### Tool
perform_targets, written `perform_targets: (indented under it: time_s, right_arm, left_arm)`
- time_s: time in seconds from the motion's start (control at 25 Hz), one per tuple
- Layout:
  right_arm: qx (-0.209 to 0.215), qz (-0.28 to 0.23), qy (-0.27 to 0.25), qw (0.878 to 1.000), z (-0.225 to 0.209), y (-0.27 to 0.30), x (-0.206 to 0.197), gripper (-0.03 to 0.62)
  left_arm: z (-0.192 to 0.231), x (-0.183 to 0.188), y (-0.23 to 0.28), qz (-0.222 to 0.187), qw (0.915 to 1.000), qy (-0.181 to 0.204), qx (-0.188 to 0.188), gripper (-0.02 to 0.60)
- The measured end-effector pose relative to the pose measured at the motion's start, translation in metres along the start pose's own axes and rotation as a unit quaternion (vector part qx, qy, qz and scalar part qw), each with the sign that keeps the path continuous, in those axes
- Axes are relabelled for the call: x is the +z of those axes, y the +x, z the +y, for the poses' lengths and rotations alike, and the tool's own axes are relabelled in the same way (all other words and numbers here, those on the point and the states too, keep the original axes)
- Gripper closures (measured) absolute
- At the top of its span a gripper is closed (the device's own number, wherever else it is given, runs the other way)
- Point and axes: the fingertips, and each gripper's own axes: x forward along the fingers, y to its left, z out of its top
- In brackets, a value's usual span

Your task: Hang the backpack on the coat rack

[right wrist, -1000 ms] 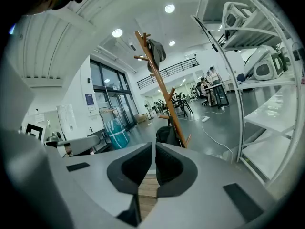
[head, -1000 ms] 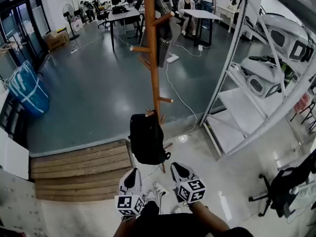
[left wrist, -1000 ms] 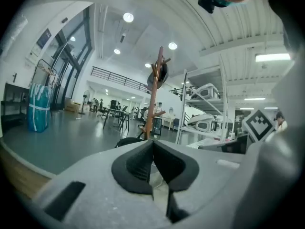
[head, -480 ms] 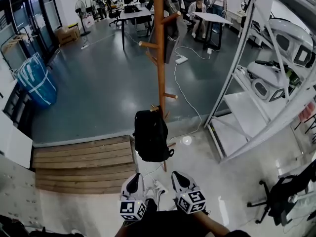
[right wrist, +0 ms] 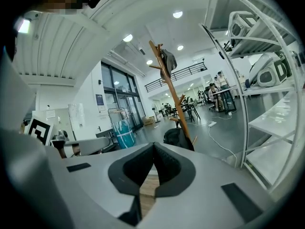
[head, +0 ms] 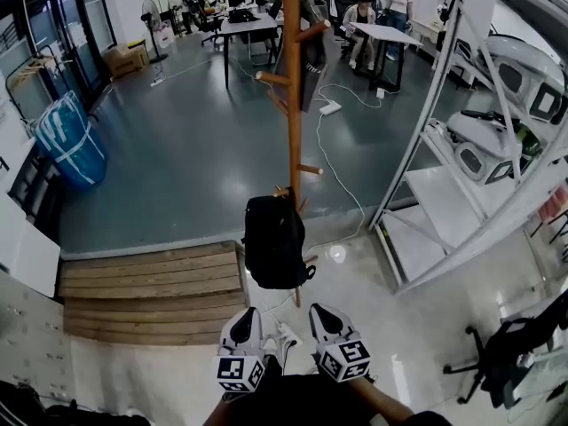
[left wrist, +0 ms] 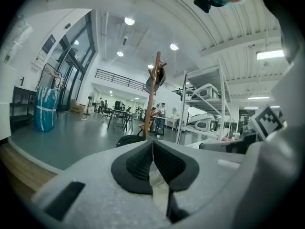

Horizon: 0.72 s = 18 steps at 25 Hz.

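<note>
The black backpack point(head: 275, 242) hangs by its top from a low peg of the tall wooden coat rack point(head: 293, 105); its bottom is near the floor. Both grippers are at the bottom of the head view, apart from the backpack and pointing toward it. My left gripper point(head: 248, 314) is shut with nothing in it, and so is my right gripper point(head: 317, 310). Beyond the closed left gripper point(left wrist: 153, 142) I see the backpack point(left wrist: 129, 140) and the rack point(left wrist: 152, 94). The right gripper point(right wrist: 153, 146) shows the backpack point(right wrist: 176, 137) at the foot of the rack point(right wrist: 171, 94).
White metal shelving point(head: 444, 149) with machines stands close on the right. A wooden step point(head: 151, 291) lies left of the rack, a blue bag point(head: 69, 140) at far left. A power strip and cable point(head: 286, 334) lie between the grippers. An office chair point(head: 506, 344) is at lower right. A dark garment point(head: 311, 43) hangs high.
Both grippers have drawn back a little from the backpack toward me. The backpack stays hanging on the low peg.
</note>
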Motion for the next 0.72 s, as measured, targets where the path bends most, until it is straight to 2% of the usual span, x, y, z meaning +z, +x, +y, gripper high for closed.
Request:
perform_targets:
  time_s: [0.72]
  right_arm:
    - [0.0,0.002,-0.004,1.0,0.01,-0.002,-0.009,0.583]
  left_arm:
    - [-0.001,-0.009,-0.014,-0.002,0.9999,-0.01,-0.001,0.561]
